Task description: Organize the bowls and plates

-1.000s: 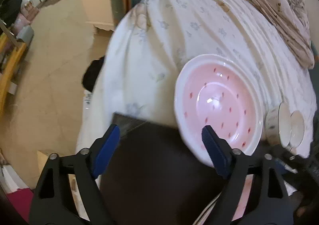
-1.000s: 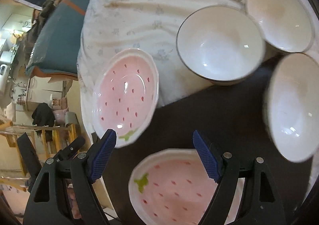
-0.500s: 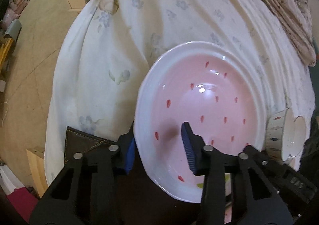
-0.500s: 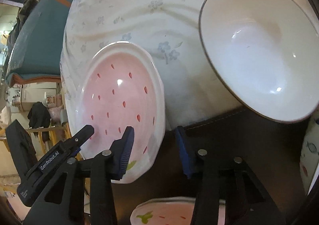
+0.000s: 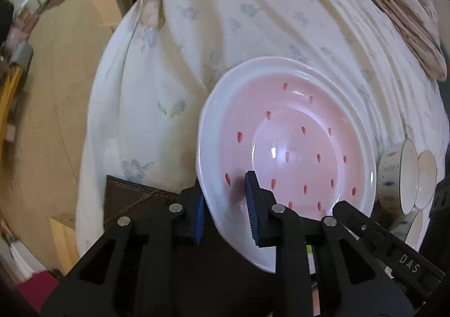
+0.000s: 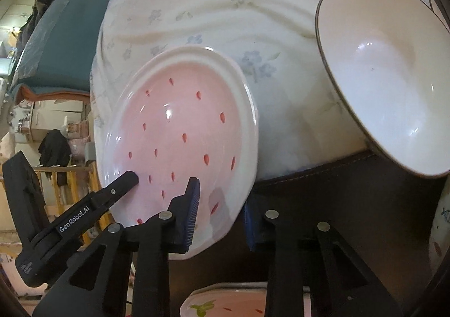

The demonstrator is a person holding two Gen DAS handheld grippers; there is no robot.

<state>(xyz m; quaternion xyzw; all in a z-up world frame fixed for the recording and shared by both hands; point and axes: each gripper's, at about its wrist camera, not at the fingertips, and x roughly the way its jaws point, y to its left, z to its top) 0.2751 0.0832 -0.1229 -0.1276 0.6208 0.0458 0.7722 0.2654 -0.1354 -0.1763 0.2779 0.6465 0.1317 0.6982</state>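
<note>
Left wrist view: left tool [image 5: 225, 206], open and well short of the dish a second ago, is now clamped on the near-left rim of the strawberry plate [image 5: 287, 148], one blue pad inside the bowl of the plate, the other beneath the rim. Plate sits tilted, partly on the dark mat [image 5: 135, 199], partly against the floral cloth [image 5: 168, 64]. Right of it, small bowls [image 5: 405, 176] stand on edge. Right wrist view: right tool [image 6: 220, 210], formerly spread, is likewise closed on the same plate's near-right rim. White bowl [image 6: 388, 86] lies to the right; second strawberry plate [image 6: 225, 303] below. Judgement: grasp secured on both sides, plate ready for lifting and stacking.
</note>
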